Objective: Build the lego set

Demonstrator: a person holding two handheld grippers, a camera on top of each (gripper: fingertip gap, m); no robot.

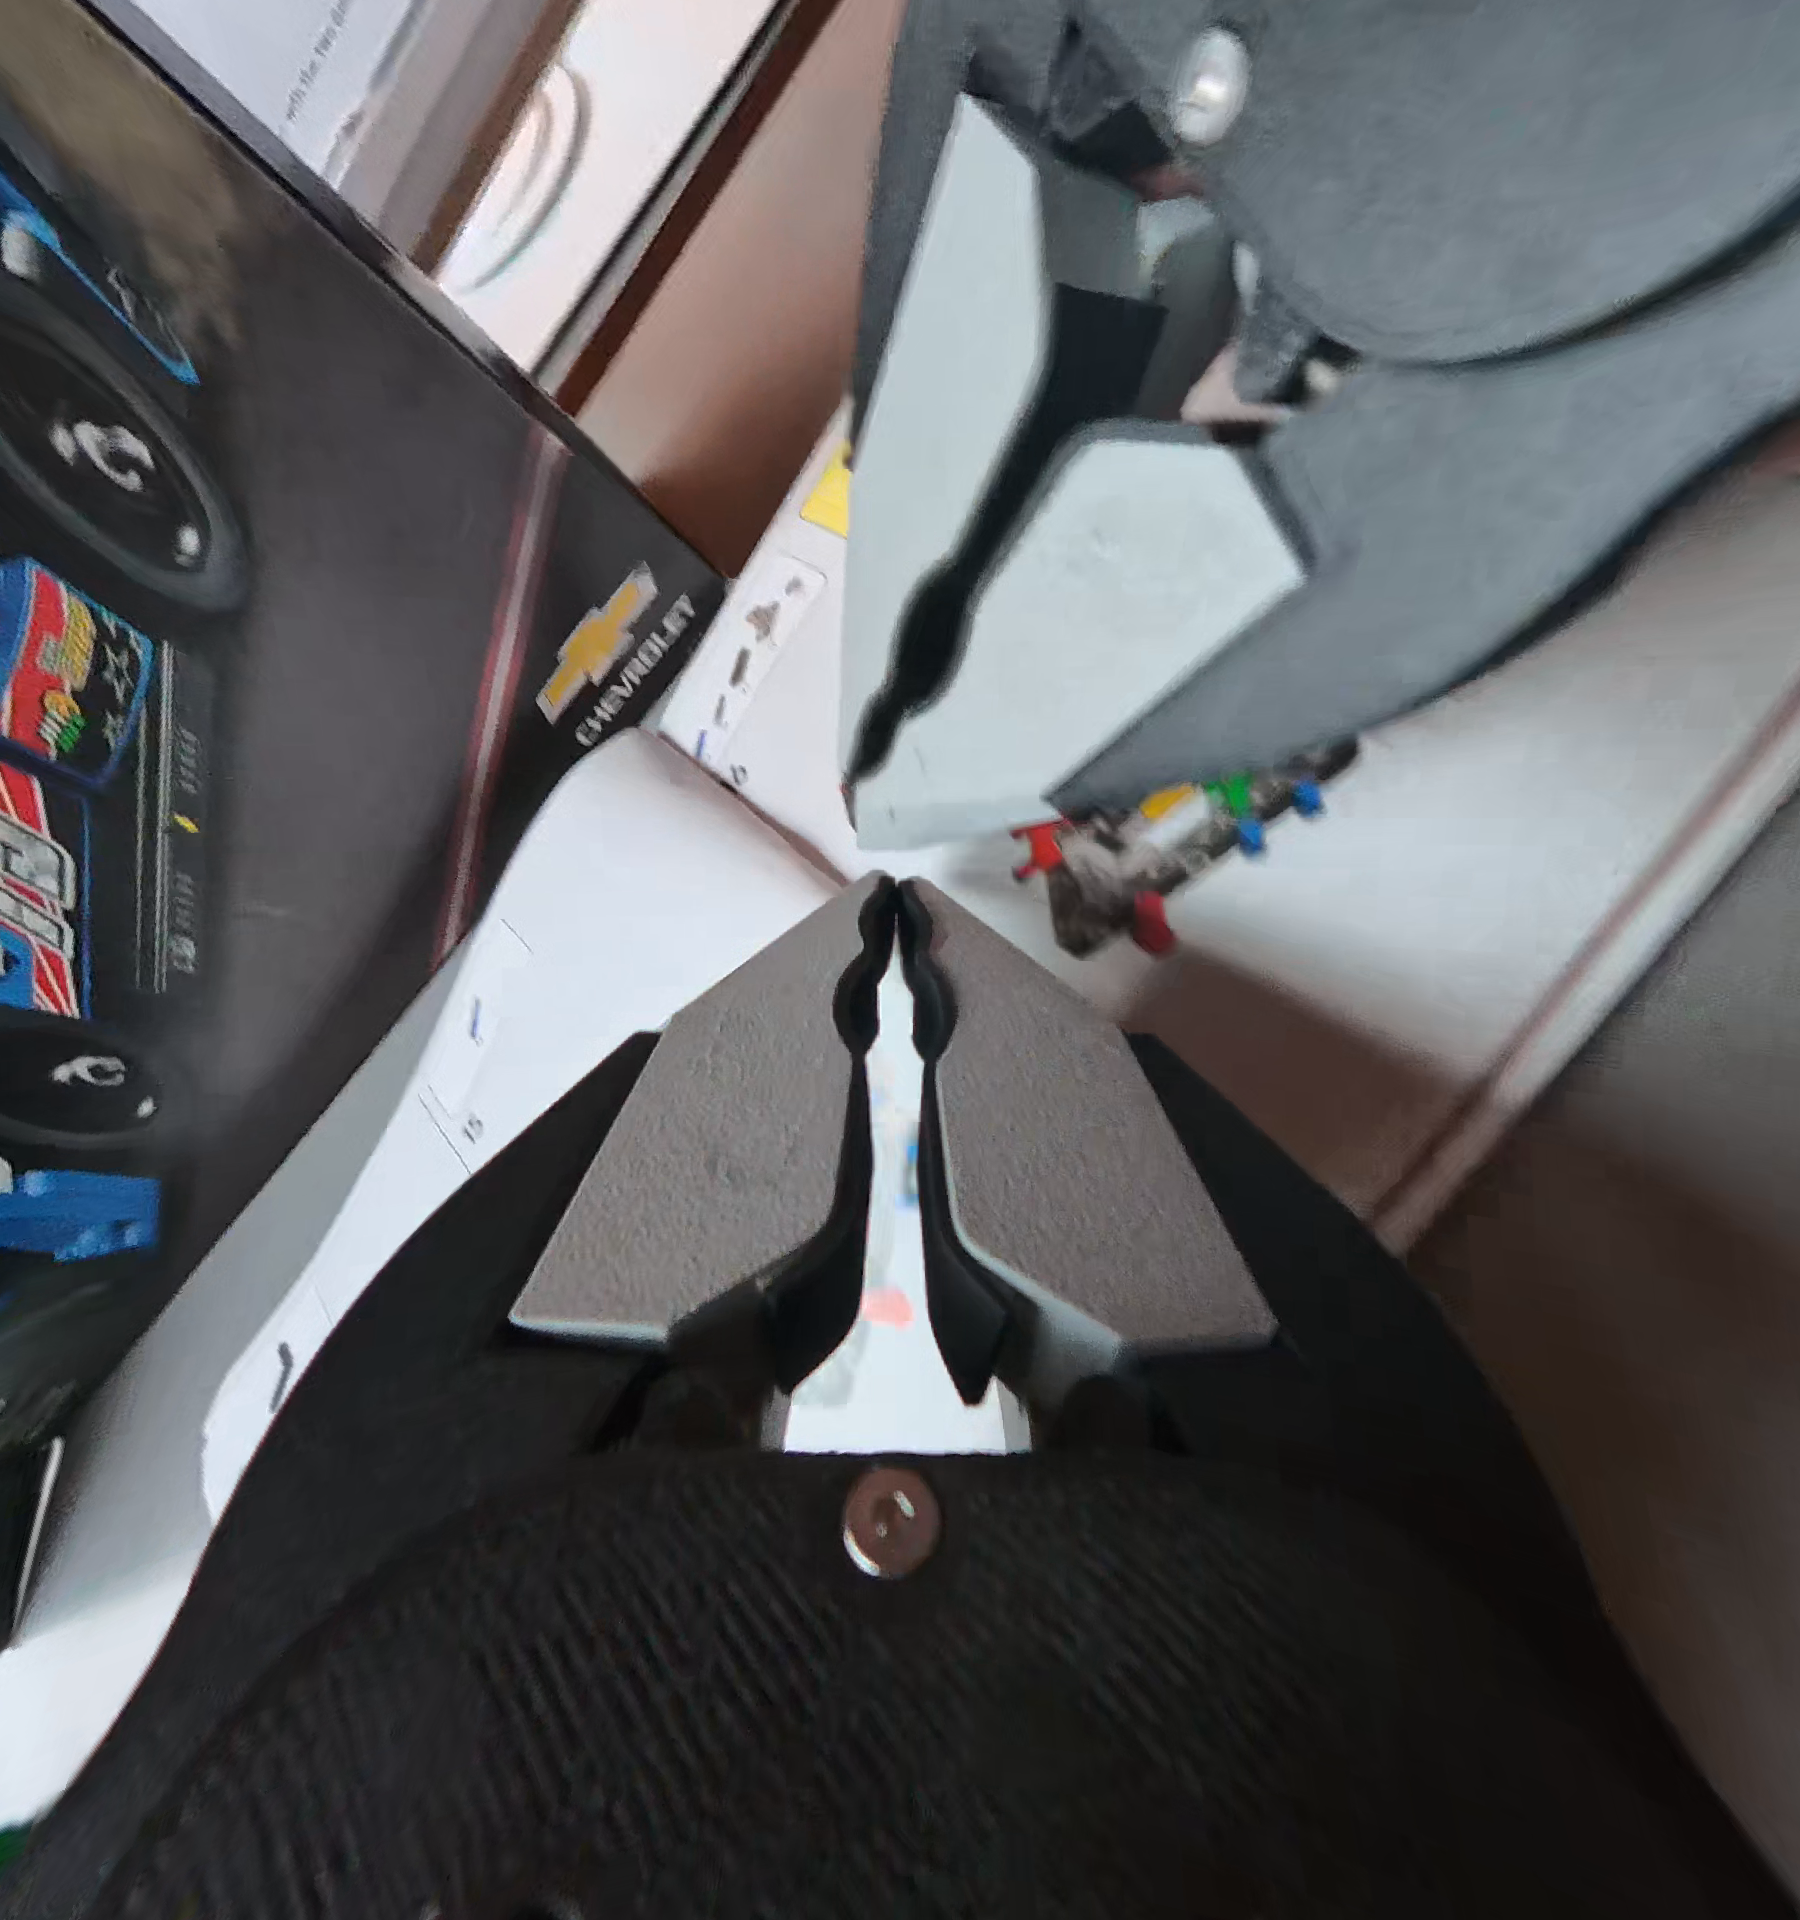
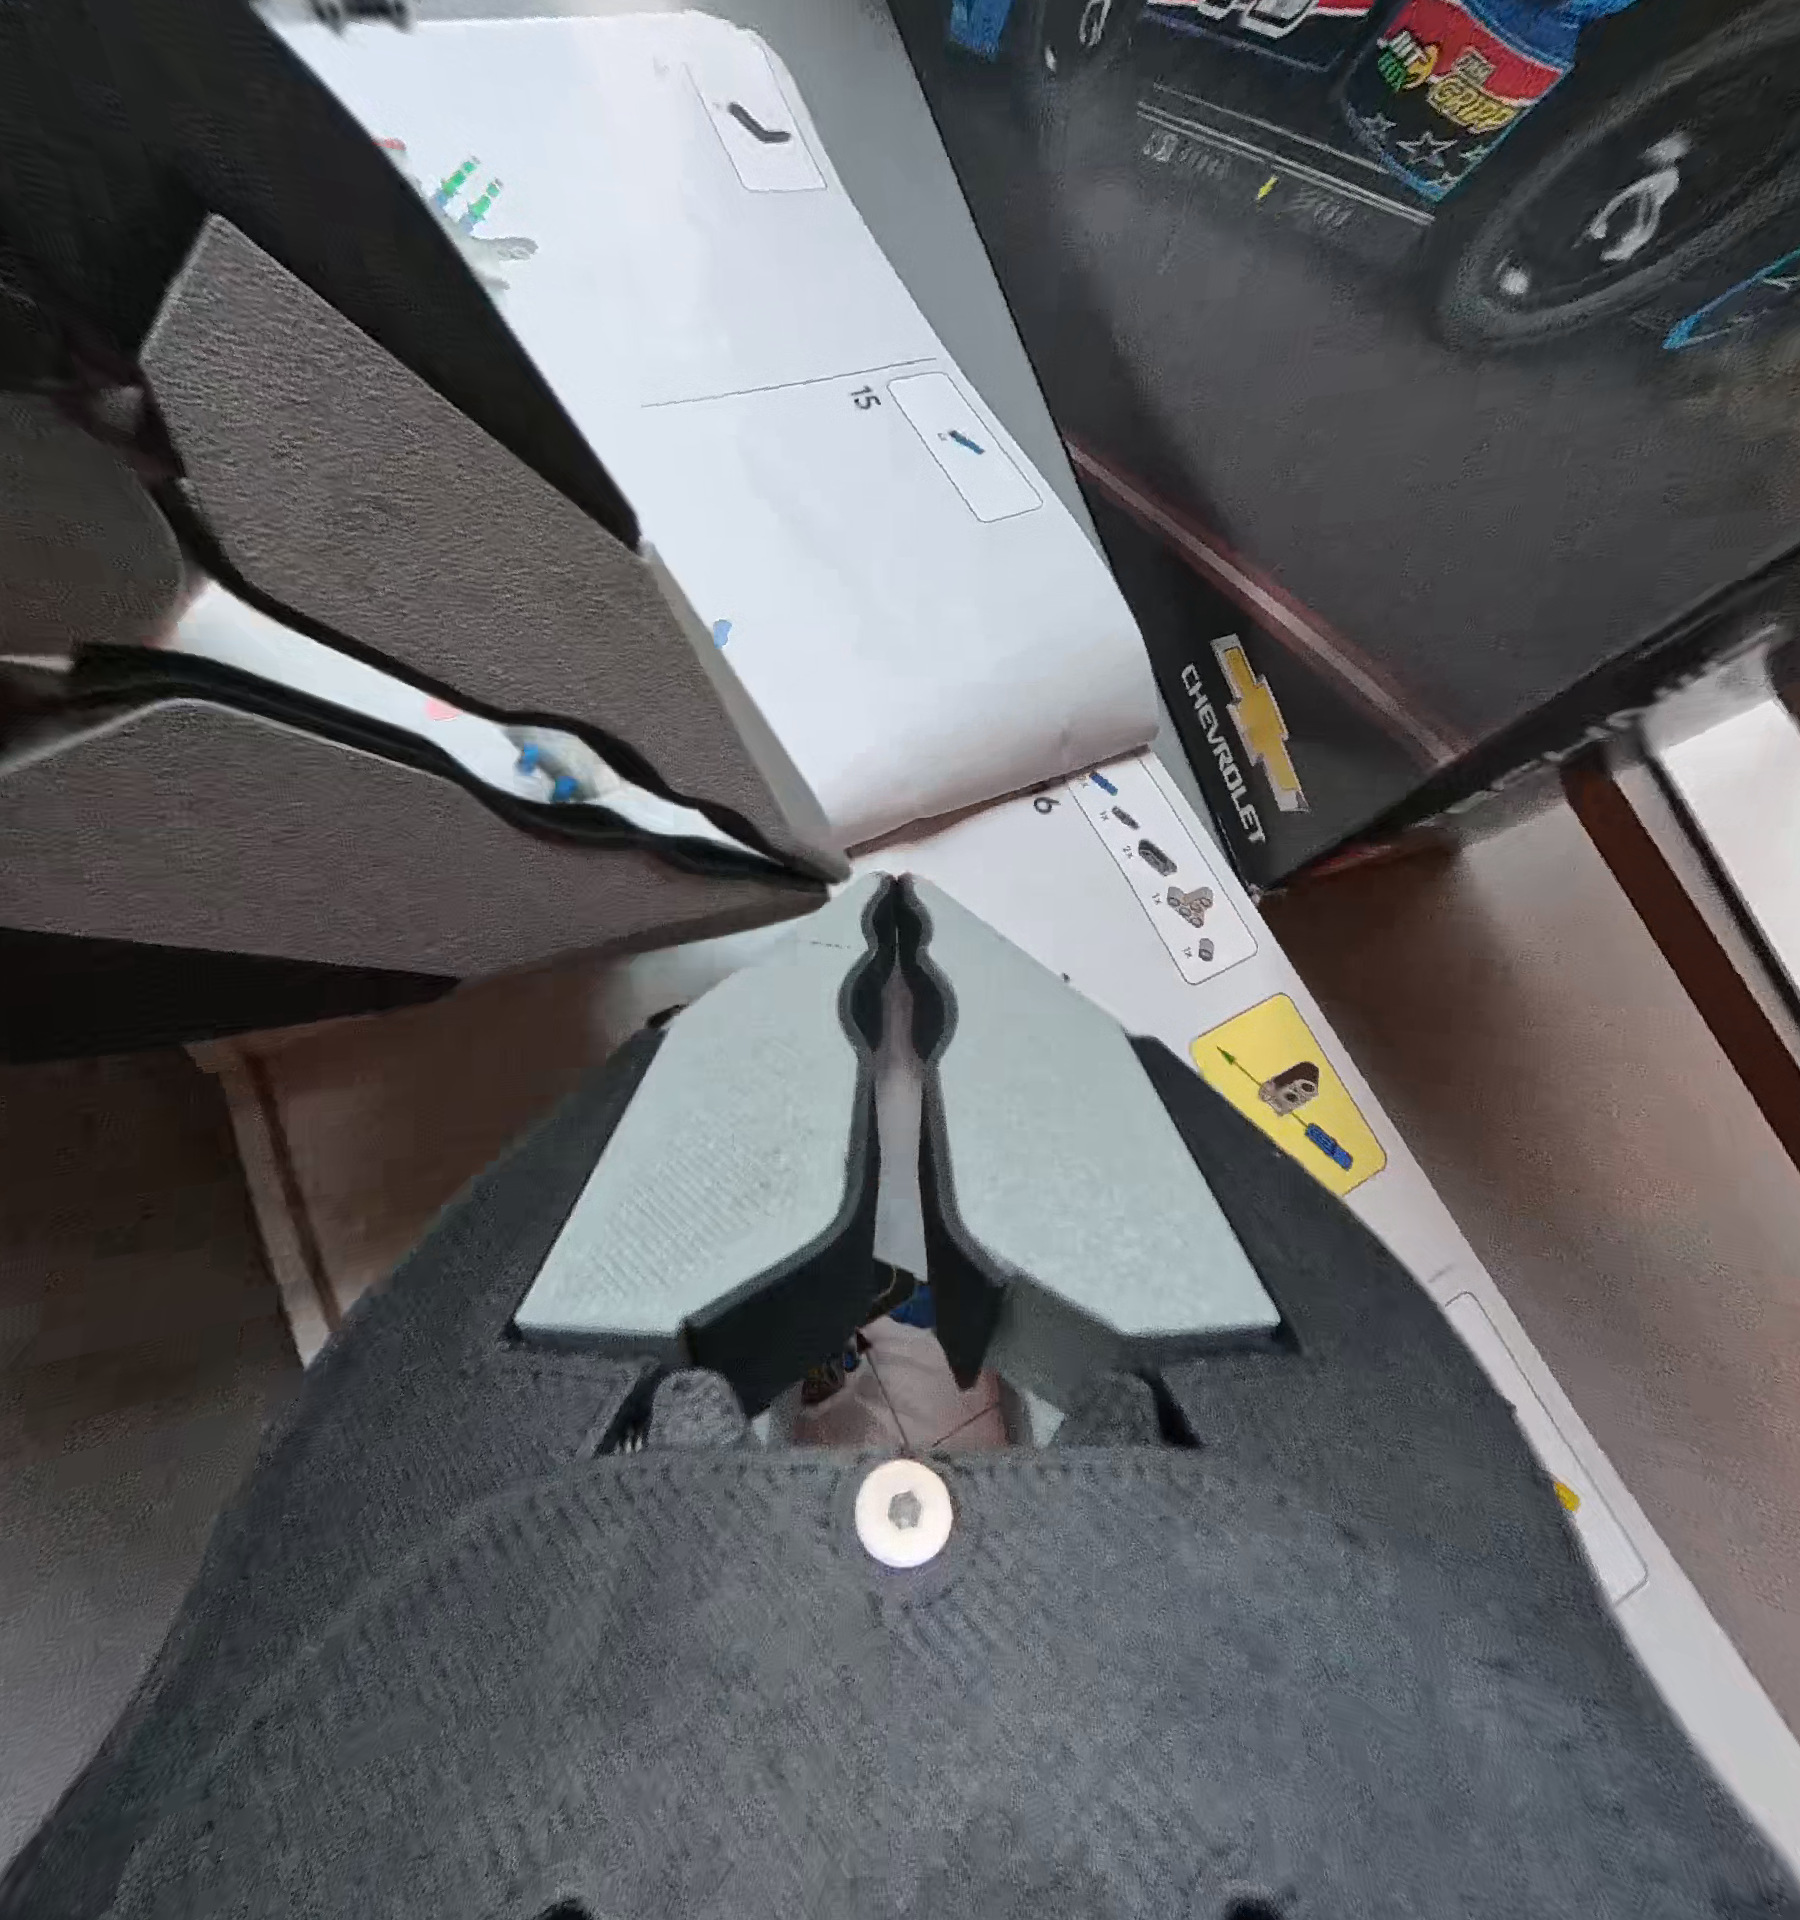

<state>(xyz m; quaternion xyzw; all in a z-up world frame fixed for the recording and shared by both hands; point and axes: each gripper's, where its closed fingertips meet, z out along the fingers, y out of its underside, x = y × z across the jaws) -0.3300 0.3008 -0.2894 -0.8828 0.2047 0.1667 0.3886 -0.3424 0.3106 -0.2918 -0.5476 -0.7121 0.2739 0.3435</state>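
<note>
A half-built Lego assembly (image 1: 1176, 852), dark beams studded with red, blue, green and yellow pins, lies on the white page of the open instruction booklet (image 1: 626, 831), at about 2 o'clock from the left gripper (image 1: 896, 883) in the left wrist view and partly hidden beneath the right gripper (image 1: 870, 769), which reaches in from 1 o'clock. In the right wrist view only a sliver of the model shows through the gap low between that tool's fingers, near 6 o'clock.

Both tools are pinched together at the tips, and nothing can be seen caught between them; the two points nearly meet over the booklet's fold, the left gripper (image 2: 823, 868) entering the right wrist view from 9 o'clock to face the right gripper (image 2: 896, 883).

The assembly looks light and rigid, hard slick plastic, though its press-fit pins would likely pop loose under a careless squeeze. The safer hold appears to be across a flat dark beam, not on the projecting pins, with the other tool steadying it.

The set's dark box (image 1: 335, 520), printed with a blue and red race car, stands at 10 o'clock along the booklet's edge, on a brown wooden table (image 2: 1602, 1143).
</note>
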